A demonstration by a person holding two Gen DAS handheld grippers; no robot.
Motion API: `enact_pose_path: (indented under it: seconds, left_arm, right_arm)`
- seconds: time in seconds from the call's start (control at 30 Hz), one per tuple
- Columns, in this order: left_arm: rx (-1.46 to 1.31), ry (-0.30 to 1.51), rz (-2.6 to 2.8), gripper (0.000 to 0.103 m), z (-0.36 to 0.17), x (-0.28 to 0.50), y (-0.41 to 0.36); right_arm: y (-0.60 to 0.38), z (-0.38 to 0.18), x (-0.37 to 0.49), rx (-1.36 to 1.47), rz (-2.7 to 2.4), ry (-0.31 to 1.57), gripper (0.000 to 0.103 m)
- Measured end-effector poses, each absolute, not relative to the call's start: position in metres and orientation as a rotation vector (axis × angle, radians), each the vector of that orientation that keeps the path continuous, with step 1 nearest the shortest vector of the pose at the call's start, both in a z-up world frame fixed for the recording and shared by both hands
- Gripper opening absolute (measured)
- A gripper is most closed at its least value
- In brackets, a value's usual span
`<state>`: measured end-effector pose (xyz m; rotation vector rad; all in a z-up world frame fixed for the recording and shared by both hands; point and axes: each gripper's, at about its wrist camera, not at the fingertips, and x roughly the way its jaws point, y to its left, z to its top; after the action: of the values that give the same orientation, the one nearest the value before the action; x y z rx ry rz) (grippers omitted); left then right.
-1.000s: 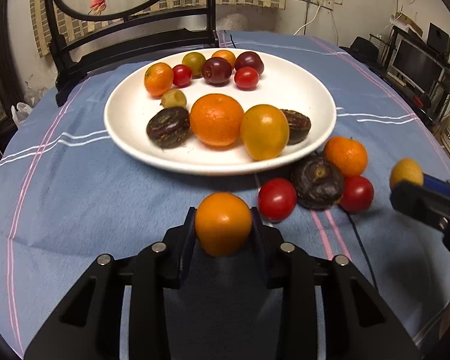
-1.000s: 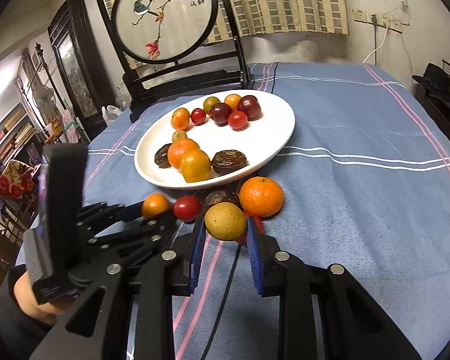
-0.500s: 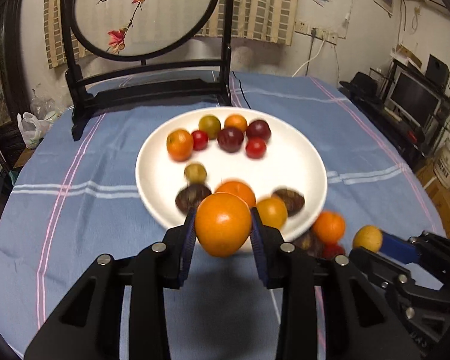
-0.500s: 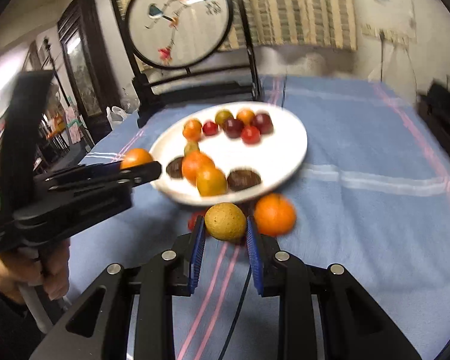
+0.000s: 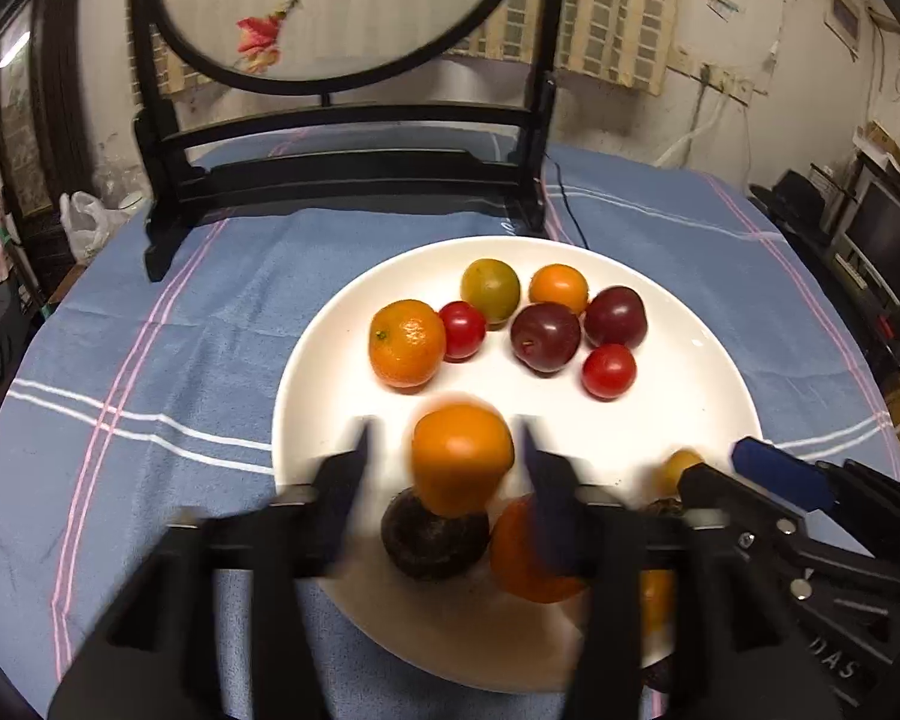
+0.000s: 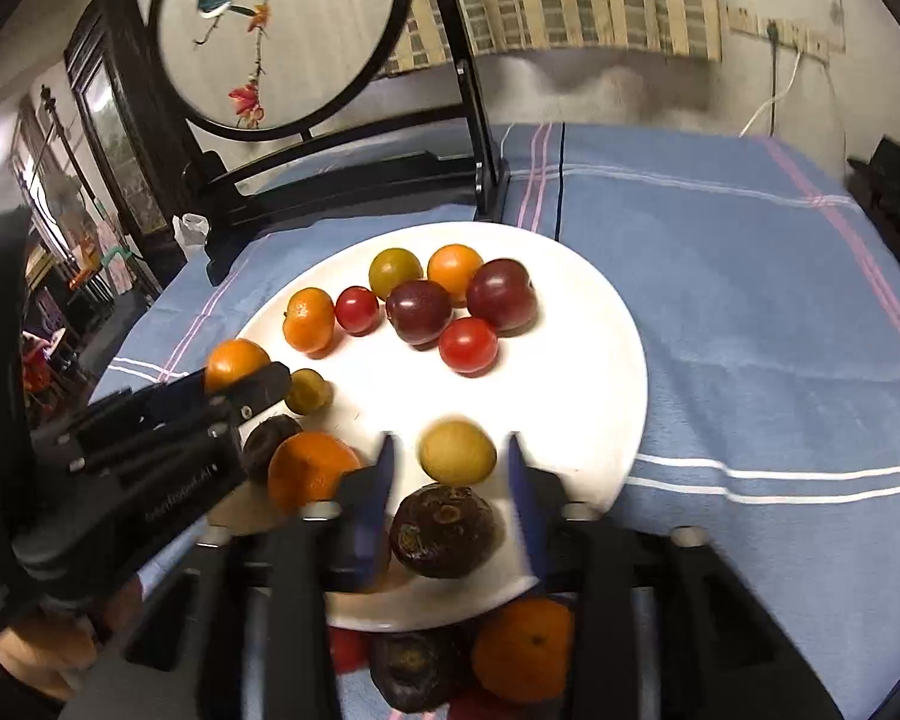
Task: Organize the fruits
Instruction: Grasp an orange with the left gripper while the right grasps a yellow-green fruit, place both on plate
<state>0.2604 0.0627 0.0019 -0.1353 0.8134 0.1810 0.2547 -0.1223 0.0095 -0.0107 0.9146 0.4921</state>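
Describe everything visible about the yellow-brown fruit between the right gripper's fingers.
The yellow-brown fruit is small, round and matte, with a dull, faintly speckled skin, slightly blurred. It sits between the right gripper's blue pads, whose jaws are opening with gaps on both sides, so it looks released. It is over the white plate, just above a wrinkled dark fruit; whether they touch is unclear.

My left claw (image 5: 444,468) tilts steeply down, its jaws opening, pads clear of what sits between them. My right claw (image 6: 450,468) points down likewise, jaws also opening. A hand (image 6: 36,648) grips the left claw's handle at lower left.
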Motion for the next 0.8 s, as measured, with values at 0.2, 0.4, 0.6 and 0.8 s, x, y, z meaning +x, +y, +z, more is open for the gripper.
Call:
enact_pose_path:
  seconds: [0.2, 0.4, 0.6, 0.8]
  left_arm:
    - [-0.094, 0.759, 0.163, 0.082, 0.010, 0.237, 0.055]
    - [-0.110, 0.757, 0.153, 0.087, 0.012, 0.203, 0.055]
    - [-0.226, 0.758, 0.149, 0.091, 0.000, 0.160, 0.062]
    - [-0.177, 0.772, 0.118, 0.091, -0.017, 0.148, 0.055]
  right_arm:
    - [-0.134, 0.008, 0.240, 0.007, 0.499, 0.919, 0.047]
    - [-0.162, 0.016, 0.210, 0.024, 0.499, 0.890, 0.062]
    - [-0.177, 0.012, 0.168, -0.115, 0.490, 0.875, 0.062]
    - [-0.165, -0.017, 0.147, -0.249, 0.470, 0.932, 0.059]
